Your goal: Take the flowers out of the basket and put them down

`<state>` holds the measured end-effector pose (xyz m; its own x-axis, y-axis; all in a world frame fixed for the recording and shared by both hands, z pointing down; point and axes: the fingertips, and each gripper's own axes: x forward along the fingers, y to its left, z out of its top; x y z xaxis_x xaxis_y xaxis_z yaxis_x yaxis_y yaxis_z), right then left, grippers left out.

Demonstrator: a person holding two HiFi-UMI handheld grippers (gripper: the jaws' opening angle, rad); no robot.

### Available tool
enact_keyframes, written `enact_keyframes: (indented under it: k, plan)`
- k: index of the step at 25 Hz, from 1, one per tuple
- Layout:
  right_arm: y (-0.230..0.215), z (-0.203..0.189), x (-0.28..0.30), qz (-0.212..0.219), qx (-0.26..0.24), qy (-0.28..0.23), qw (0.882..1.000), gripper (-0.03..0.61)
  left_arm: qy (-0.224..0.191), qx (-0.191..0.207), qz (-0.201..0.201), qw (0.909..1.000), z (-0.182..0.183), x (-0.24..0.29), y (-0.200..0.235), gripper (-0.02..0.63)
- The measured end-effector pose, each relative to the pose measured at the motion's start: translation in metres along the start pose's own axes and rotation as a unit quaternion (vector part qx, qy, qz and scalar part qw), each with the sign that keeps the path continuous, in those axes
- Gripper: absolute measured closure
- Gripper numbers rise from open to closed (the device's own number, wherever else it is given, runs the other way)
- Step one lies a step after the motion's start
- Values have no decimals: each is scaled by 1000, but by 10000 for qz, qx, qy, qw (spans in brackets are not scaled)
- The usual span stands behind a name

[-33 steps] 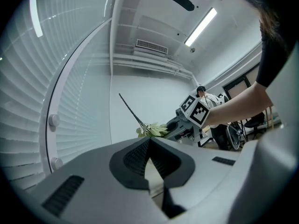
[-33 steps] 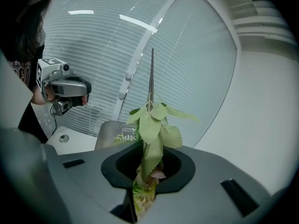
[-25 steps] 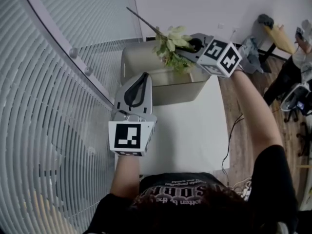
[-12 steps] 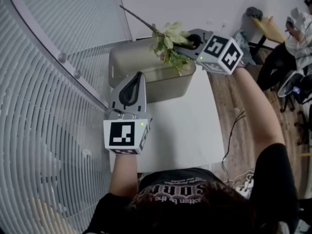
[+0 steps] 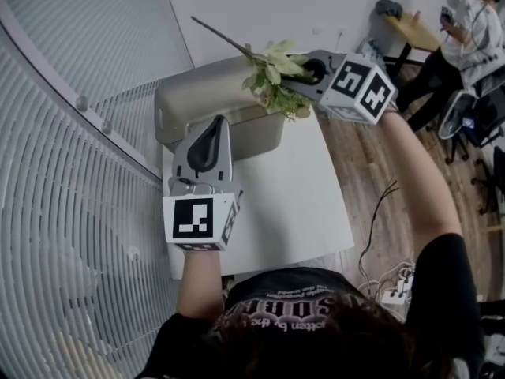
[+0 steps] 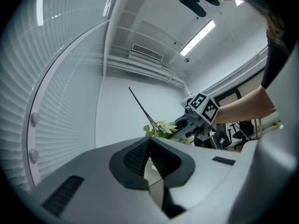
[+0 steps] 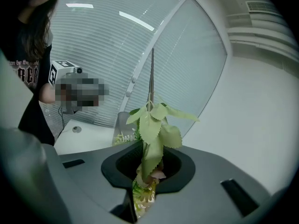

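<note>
**Flower sprig held over basket**

Slatted curved wall [image 5: 71, 172] beside white counter [image 5: 292, 204]. Beige basket [image 5: 197, 101] sits at the counter's far end. Left tool [image 6: 149, 146] has its jaws together, empty, near the basket's front. Right tool [image 7: 149, 171] is clamped on a flower sprig [image 5: 272, 73] over the basket's right end.

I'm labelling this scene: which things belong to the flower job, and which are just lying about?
Job: green-leaved flower stem, beige plastic basket, white table, right gripper holding the stem.
Lying about: black floor cable, white power strip.
</note>
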<state>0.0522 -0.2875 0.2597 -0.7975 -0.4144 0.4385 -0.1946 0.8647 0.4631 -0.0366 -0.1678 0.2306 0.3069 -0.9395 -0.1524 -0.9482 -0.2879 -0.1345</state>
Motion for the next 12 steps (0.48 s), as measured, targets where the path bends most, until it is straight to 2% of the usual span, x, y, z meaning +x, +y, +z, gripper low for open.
enact_keyframes:
  k: [12]
  plan:
    - [55,-76,-21,110,475,397,9980,505,-22,-6,-96,10000,0,-15,-33,612]
